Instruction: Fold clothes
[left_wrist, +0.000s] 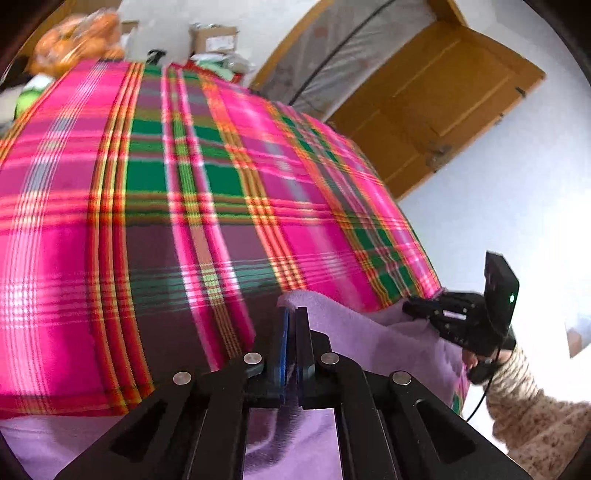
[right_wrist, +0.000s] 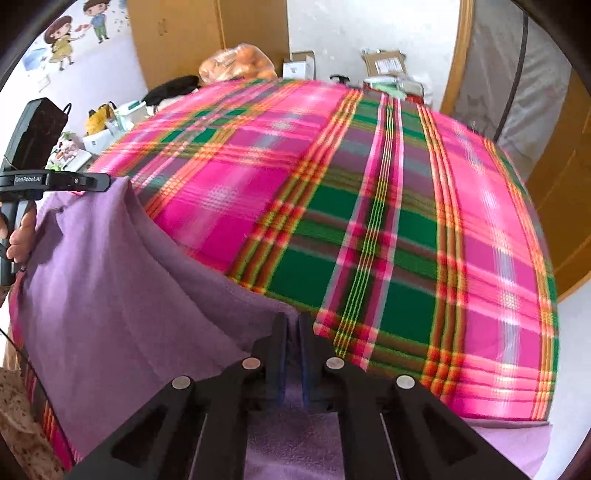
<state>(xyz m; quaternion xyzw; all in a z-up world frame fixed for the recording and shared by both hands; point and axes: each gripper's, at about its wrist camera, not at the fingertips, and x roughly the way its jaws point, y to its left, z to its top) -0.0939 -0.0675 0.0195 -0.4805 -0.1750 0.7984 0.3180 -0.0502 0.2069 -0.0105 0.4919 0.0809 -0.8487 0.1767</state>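
Purple cloth at the near edge of a bed, lying on a bright checked blanket in pink, green and orange. Pinched at two spots along its top edge and lifted a bit, so that the edge hangs in a soft dip from one spot to the other.

Left gripper closed tight on a fold of the purple cloth, pads squeezed together with only a thin bit of cloth between. Seen from the other side, nipping a corner of the cloth, with a bare hand wrapped round its black handle.

Right gripper closed too, with cloth caught between its two blue-lined pads. From the left camera, black fingers biting the far corner of the cloth, held by a hand in a speckled woolly sleeve.

Rest of the cloth bunched low, under both grippers, at the edge of the bed.

Behind the bed: cardboard boxes, a bag of orange things, a black bundle. Wooden door open on one side. Cartoon stickers of children on the white wall.
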